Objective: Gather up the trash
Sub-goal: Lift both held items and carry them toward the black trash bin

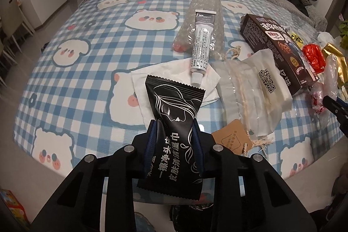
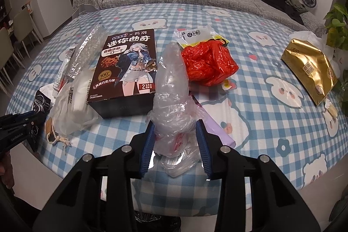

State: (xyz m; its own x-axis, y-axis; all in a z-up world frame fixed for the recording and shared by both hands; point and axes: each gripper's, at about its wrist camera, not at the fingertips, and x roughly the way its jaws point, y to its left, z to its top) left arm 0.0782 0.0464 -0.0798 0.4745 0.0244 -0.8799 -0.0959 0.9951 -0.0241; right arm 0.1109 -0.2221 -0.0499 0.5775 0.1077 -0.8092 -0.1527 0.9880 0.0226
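Black foil, glossy and limp, sits pinched in my left gripper (image 1: 175,129): a wet-wipe sachet (image 1: 174,123), lifted above the near edge of the checked tablecloth (image 1: 87,58), over what I judge is a dark bin bag at 6 o'clock. It should weigh almost nothing but could slide, so I hold across its middle, not the crimped ends. White characters on it read 皮肤清洁湿巾, beside a line-drawn face.

At 12 o'clock from it lie a white tissue (image 1: 174,77) and a grey tube (image 1: 201,47) resting on bubble wrap (image 1: 204,12); its print is too small to read. At 2 o'clock, a clear drawstring pouch (image 1: 250,88) shows a QR code.

Moving right, the brown cookie box (image 2: 127,71) reads 迷你曲奇, "100%" and "KURO GAMES". My right gripper (image 2: 175,129) stands narrowly apart around crumpled clear plastic film (image 2: 171,88); whether the pads truly bite, I cannot tell. It looks soft and springy; gather it low at the bunch. At 1 o'clock sit a red bag (image 2: 208,62) and a gold packet (image 2: 308,69).
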